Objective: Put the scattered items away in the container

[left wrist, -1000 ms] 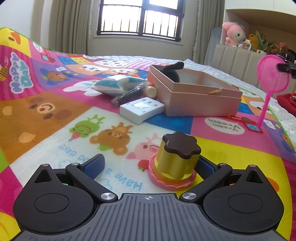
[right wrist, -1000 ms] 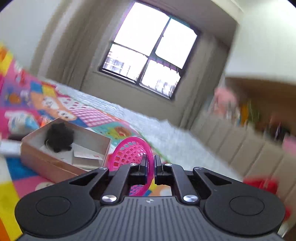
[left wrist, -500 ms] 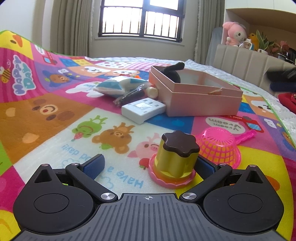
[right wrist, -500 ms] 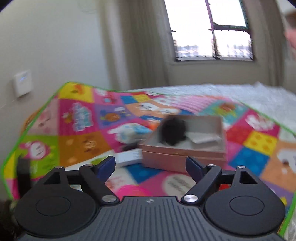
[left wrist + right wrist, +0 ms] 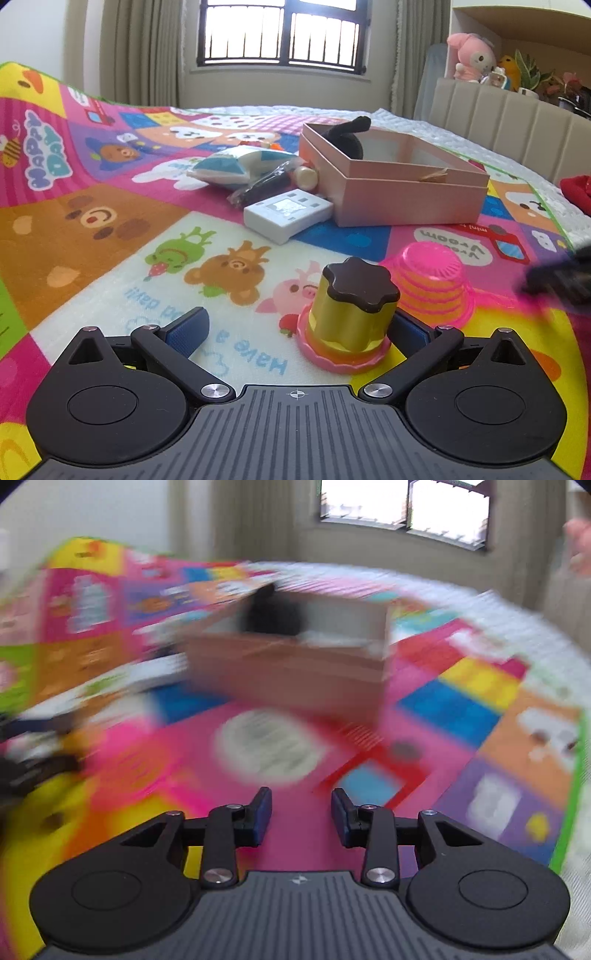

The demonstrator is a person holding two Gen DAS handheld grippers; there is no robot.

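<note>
My left gripper (image 5: 299,328) rests open and wide on the play mat. A toy pudding (image 5: 351,317), yellow with a brown flower-shaped top and a pink base, stands upright between its fingers, close to the right one. Just behind it a pink toy strainer (image 5: 434,284) lies upside down on the mat. The pink box (image 5: 402,199) sits farther back with a black plush thing (image 5: 349,136) inside. In the blurred right wrist view my right gripper (image 5: 301,812) hangs over the mat before the box (image 5: 295,668). Its jaws are closing with nothing between them.
Left of the box lie a white flat device (image 5: 288,214), a blue-and-white packet (image 5: 236,166) and a dark wrapped item (image 5: 266,184). A dark blurred shape (image 5: 561,277) shows at the right edge. A beige headboard (image 5: 509,125) and a red cloth (image 5: 576,188) bound the right side.
The pink strainer left my right gripper, fell onto the mat and now lies upside down by the pudding. My right gripper opened, tipped down toward the mat, then narrowed. The left stayed still.
</note>
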